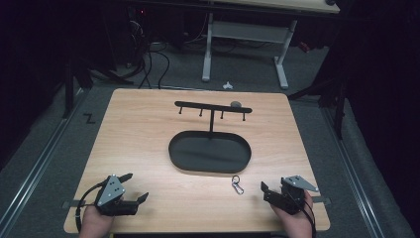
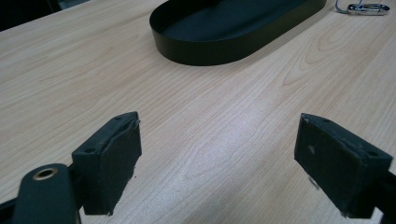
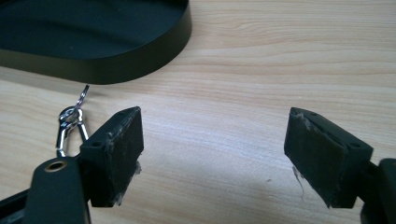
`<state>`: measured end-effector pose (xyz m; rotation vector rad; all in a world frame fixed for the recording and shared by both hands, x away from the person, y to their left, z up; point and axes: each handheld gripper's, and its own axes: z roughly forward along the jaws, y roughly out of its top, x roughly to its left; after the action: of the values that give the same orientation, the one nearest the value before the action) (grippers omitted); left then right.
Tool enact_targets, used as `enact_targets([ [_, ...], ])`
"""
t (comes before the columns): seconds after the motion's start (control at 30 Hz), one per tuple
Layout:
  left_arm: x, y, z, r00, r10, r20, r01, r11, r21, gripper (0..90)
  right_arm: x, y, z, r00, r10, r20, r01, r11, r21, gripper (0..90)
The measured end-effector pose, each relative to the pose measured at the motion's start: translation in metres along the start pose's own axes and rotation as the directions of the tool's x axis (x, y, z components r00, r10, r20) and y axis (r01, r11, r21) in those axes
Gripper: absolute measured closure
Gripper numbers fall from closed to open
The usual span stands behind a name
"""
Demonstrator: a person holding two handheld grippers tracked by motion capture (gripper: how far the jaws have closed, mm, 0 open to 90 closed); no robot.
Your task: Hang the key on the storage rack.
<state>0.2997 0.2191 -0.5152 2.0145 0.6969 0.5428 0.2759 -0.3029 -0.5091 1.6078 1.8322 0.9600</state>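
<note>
Small silver metal carabiner clip on the light wooden table, lower centre of frame, just below the black oval metal tray with its hook stand. Left gripper at lower left, jaws wide, empty. Right gripper at lower right, jaws wide, empty, near the clip.

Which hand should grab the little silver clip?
Probably the right. The right gripper sits open close beside the clip, while the left gripper, also open, is much farther away across the table.
</note>
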Motion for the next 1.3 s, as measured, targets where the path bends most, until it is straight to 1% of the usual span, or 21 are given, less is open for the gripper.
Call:
enact_targets([
  [0.07,0.000,0.000,-0.001,1.0000,0.007,-0.003,-0.007,1.0000,-0.007,15.3,0.000,0.001,0.002,0.9999,0.009,0.010,-0.009,1.000,0.001,19.7],
  [0.1,0.000,0.000,-0.001,1.0000,0.006,-0.003,-0.006,1.0000,-0.006,15.3,-0.001,0.001,0.002,0.9999,0.006,0.012,-0.006,1.000,0.000,19.6],
  [0.17,0.000,-0.001,-0.002,1.0000,0.004,-0.003,-0.004,1.0000,-0.005,15.3,-0.001,0.001,0.004,0.9997,0.021,0.013,-0.021,1.000,0.001,19.6],
  [0.23,0.000,-0.001,-0.002,1.0000,0.002,-0.005,-0.002,1.0000,-0.006,15.3,-0.002,0.002,0.004,0.9997,0.023,0.008,-0.023,1.000,-0.012,19.3],
  [0.33,0.000,-0.001,-0.001,1.0000,-0.003,-0.006,0.003,1.0000,-0.006,15.3,-0.003,0.004,0.004,0.9995,0.030,0.015,-0.029,0.999,-0.019,18.2],
  [0.43,-0.001,-0.001,0.000,1.0000,0.002,-0.010,-0.002,1.0000,-0.007,15.3,-0.003,0.003,0.004,0.9990,0.039,0.024,-0.039,0.999,-0.009,17.3],
  [0.5,-0.001,-0.001,0.000,1.0000,0.003,-0.009,-0.003,1.0000,-0.005,15.3,-0.002,0.003,0.006,0.9984,0.041,0.039,-0.041,0.999,0.007,17.2],
  [0.53,-0.001,-0.001,0.000,1.0000,0.001,-0.008,-0.001,1.0000,-0.005,15.3,-0.002,0.003,0.006,0.9986,0.033,0.041,-0.034,0.999,0.008,17.5],
  [0.63,0.000,-0.001,-0.002,1.0000,-0.002,-0.004,0.002,1.0000,-0.006,15.3,-0.001,0.003,0.008,0.9991,0.035,0.025,-0.035,0.999,0.015,17.1],
  [0.73,0.000,-0.002,-0.005,1.0000,-0.008,-0.005,0.008,0.9999,-0.014,15.3,0.000,0.004,0.008,0.9990,0.040,0.023,-0.040,0.999,0.010,17.3],
  [0.8,0.001,-0.002,-0.006,0.9999,-0.012,-0.007,0.011,0.9998,-0.019,15.3,0.001,0.007,0.008,0.9987,0.029,0.043,-0.029,1.000,0.001,17.4],
  [0.83,0.001,-0.002,-0.006,0.9999,-0.013,-0.007,0.013,0.9997,-0.021,15.3,0.002,0.008,0.007,0.9979,0.032,0.056,-0.032,0.999,-0.001,17.9],
  [0.9,0.001,-0.002,-0.006,0.9999,-0.013,-0.006,0.013,0.9997,-0.019,15.3,0.003,0.010,0.007,0.9981,0.020,0.058,-0.020,1.000,-0.010,17.6],
  [0.97,0.001,-0.002,-0.005,0.9999,-0.010,-0.001,0.010,0.9999,-0.013,15.3,0.004,0.010,0.008,0.9984,0.004,0.056,-0.004,1.000,-0.002,16.9],
  [1.07,0.000,-0.002,-0.004,1.0000,-0.003,0.004,0.003,0.9999,-0.011,15.3,0.008,0.008,0.010,0.9987,-0.018,0.049,0.016,0.999,0.031,16.3],
  [1.1,-0.001,-0.002,-0.004,1.0000,-0.001,0.005,0.002,0.9999,-0.012,15.3,0.011,0.008,0.011,0.9984,-0.035,0.045,0.033,0.998,0.045,16.3],
  [1.17,-0.001,-0.001,-0.005,1.0000,0.003,0.007,-0.003,1.0000,-0.009,15.3,0.015,0.008,0.011,0.9979,-0.049,0.042,0.047,0.998,0.051,16.3],
  [1.2,-0.001,-0.001,-0.004,1.0000,0.003,0.008,-0.003,1.0000,-0.009,15.3,0.018,0.008,0.010,0.9971,-0.070,0.031,0.068,0.996,0.056,16.2],
  [1.3,-0.001,-0.001,-0.004,1.0000,0.004,0.009,-0.004,1.0000,-0.006,15.3,0.026,0.009,0.010,0.9952,-0.097,0.013,0.096,0.993,0.062,16.2],
])
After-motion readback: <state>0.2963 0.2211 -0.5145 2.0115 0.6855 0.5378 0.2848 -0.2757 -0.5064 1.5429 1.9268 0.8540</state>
